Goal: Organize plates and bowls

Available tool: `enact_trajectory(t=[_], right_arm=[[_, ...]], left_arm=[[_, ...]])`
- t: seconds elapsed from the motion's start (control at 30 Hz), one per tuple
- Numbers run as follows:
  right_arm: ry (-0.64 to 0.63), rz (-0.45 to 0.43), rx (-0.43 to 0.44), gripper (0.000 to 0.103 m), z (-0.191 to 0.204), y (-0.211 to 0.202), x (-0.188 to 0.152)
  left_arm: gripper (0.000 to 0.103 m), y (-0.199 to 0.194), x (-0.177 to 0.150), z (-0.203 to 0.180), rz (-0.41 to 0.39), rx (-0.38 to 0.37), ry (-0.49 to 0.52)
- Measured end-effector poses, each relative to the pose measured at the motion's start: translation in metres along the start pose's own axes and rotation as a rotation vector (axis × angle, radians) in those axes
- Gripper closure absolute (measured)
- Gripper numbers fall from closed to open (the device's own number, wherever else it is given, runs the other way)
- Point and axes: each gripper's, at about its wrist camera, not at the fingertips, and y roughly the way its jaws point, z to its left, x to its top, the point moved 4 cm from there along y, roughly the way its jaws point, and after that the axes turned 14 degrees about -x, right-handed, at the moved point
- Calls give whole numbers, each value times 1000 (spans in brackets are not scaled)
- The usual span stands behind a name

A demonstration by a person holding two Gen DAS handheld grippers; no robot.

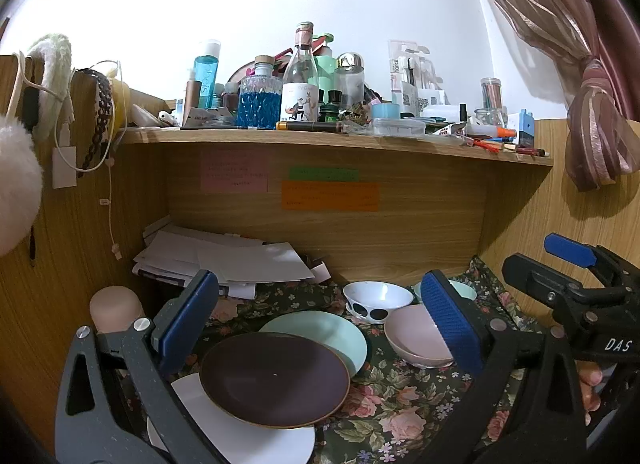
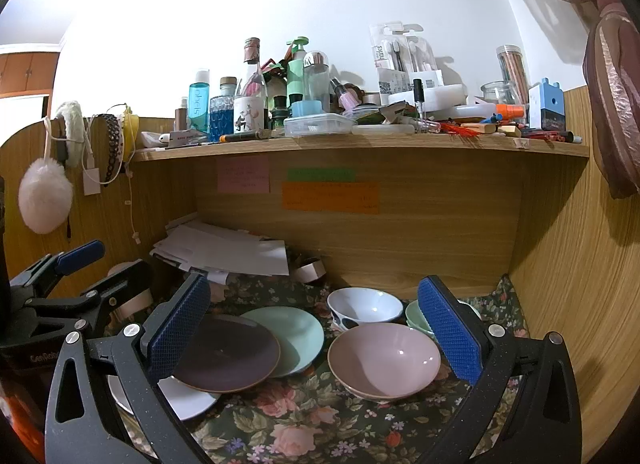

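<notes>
Pink bowl [image 2: 384, 360] between the right gripper's [image 2: 316, 332] spread jaws

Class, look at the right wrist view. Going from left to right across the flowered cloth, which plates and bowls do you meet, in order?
White plate → dark purple plate → mint green plate → pink bowl → mint green bowl. The spotted white bowl sits behind, overlapping in order, so it is left out.
</notes>
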Motion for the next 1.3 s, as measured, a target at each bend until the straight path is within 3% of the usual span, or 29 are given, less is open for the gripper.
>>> enact_trajectory(t=[1.0,1.3], right_arm=[[6,-5,1,0,0,-2,1],[-13,29,22,0,5,13,-7]], left_arm=[[0,2,-1,-2,2,1,4],[0,12,-13,13,46,12,-25]])
